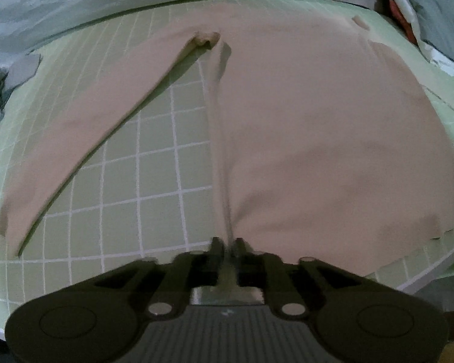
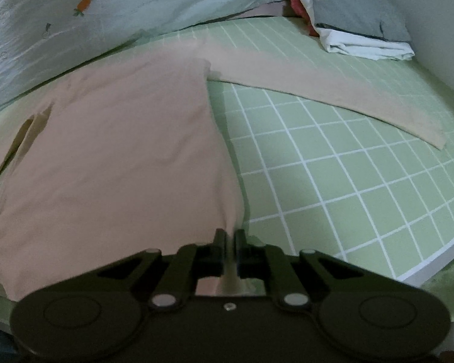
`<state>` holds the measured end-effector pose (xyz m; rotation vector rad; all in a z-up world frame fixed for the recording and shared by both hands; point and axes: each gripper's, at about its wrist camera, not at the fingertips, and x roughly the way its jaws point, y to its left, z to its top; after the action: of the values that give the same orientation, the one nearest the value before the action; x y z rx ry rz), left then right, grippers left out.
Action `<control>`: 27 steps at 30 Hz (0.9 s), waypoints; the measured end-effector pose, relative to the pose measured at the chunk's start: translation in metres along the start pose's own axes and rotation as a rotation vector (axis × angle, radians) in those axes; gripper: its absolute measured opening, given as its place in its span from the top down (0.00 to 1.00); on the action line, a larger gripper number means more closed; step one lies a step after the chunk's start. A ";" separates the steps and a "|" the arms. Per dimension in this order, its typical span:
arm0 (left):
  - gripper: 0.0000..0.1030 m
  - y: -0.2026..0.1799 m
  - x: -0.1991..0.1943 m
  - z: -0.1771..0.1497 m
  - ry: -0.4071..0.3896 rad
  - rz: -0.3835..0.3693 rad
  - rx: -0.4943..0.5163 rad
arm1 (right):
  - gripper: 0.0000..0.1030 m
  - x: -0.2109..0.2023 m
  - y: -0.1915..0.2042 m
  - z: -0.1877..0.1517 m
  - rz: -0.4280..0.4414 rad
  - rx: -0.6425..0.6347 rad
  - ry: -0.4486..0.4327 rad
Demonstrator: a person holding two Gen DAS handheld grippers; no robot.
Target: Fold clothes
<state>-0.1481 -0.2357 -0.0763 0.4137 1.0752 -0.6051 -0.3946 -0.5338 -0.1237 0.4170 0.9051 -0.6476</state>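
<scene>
Already both hands have hold of the garment: a pale pink long-sleeved top [image 1: 317, 127] lies spread on the green gridded mat [image 1: 157, 163], hem toward the cameras, sleeves angling out to either side. The left gripper [image 1: 227, 245] is pinching a raised ridge of fabric at the hem's left corner, its jaws nearly together with cloth between them. The right gripper [image 2: 228, 242] is pinching the opposite hem corner in the same way, a fold of pink cloth visible through the gap.

Each pinch looks narrow, only a thin pleat of material caught at the very tips. If the hem is lifted or carried toward the neckline, the smooth, thin fabric could slide out of one grip, and the fold would then land crooked. The two layers of the body may also not both be caught; a grip on the top layer alone would peel the front away from the back.

The left sleeve [image 1: 75, 139] and right sleeve [image 2: 333, 90] lie loose and could drag or bunch under the fold. Folded grey and white laundry [image 2: 360, 27] sits in the far corner, well apart.
</scene>
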 end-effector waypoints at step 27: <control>0.10 0.206 0.032 -0.004 -0.024 0.215 -0.384 | 0.00 0.012 0.116 0.006 -0.116 -0.018 -0.019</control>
<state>-0.0078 -0.0837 -0.1014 0.1815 1.0787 -0.2047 -0.3077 -0.4561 -0.1226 0.3439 0.9209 -0.7479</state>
